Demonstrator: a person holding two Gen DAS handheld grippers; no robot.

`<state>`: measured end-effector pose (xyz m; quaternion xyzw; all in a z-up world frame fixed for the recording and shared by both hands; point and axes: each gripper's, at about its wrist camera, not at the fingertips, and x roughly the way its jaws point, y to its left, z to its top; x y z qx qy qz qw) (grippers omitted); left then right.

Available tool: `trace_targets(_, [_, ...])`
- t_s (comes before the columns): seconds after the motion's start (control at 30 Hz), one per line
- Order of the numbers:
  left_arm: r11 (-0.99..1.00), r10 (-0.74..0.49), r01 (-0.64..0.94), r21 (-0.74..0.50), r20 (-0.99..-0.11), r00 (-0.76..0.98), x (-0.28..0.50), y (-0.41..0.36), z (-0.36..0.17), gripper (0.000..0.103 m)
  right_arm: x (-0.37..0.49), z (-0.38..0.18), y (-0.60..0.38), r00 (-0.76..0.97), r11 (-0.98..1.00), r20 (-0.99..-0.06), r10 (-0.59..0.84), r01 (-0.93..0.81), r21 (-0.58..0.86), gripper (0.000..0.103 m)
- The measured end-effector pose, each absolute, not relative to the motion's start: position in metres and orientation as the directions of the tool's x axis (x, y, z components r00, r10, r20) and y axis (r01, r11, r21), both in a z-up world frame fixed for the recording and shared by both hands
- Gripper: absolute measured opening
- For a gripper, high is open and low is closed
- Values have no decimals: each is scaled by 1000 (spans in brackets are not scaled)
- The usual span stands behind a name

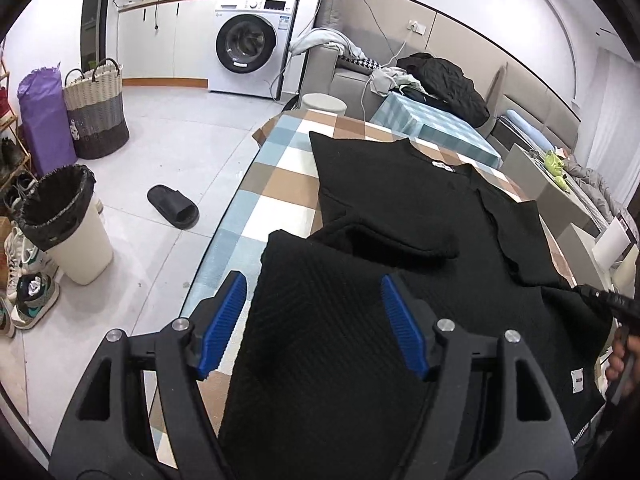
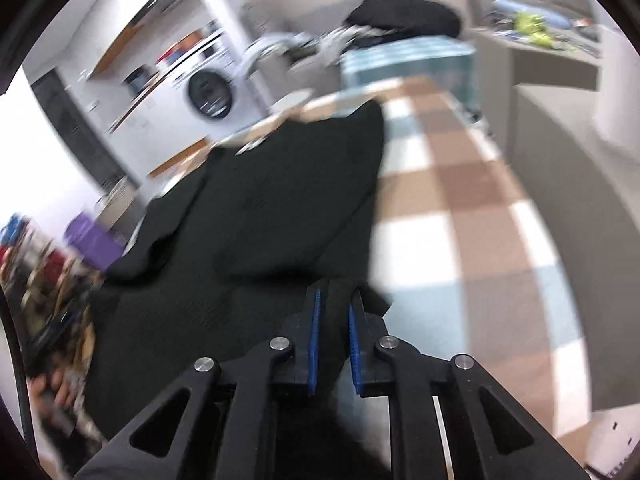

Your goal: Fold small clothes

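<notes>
A black knit garment (image 1: 400, 208) lies spread on a table with a checked cloth (image 1: 276, 184), one part folded over near me. My left gripper (image 1: 312, 296) is open, its blue pads on either side of a fold of the garment that lies between them. My right gripper (image 2: 335, 308) is shut on the garment's near edge (image 2: 280, 208) over the checked cloth (image 2: 460, 216); that view is blurred by motion. The right gripper also shows at the left wrist view's right edge (image 1: 600, 300).
On the floor to the left stand a white bin (image 1: 68, 224), a woven basket (image 1: 96, 108), a purple bag (image 1: 42, 116), shoes and a black slipper (image 1: 173, 205). A washing machine (image 1: 252, 44) stands behind. A sofa (image 1: 440, 80) with clothes lies beyond the table.
</notes>
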<state>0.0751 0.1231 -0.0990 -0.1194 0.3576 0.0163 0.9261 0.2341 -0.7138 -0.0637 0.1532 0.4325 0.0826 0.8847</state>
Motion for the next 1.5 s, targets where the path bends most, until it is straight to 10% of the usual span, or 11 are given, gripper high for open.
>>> trace_targets(0.23, [971,-30,-136,-195,-670,742,58,128,-99,67,224,-70,-741,608,915,-737,295,43,401,48])
trace_targets(0.6, [975,-37,-131,-182,-706,707,22,134,-119,68,127,-51,-736,657,896,-640,397,-125,427,65])
trace_targets(1.33, [973,-34,-162,-166,-794,607,54,136,-162,67,128,-73,-706,593,936,-724,352,-217,277,65])
trace_targets(1.5, [986,-9,-130,-104,-813,583,75,121,-161,40,133,-75,-699,590,939,-731,344,-220,264,65])
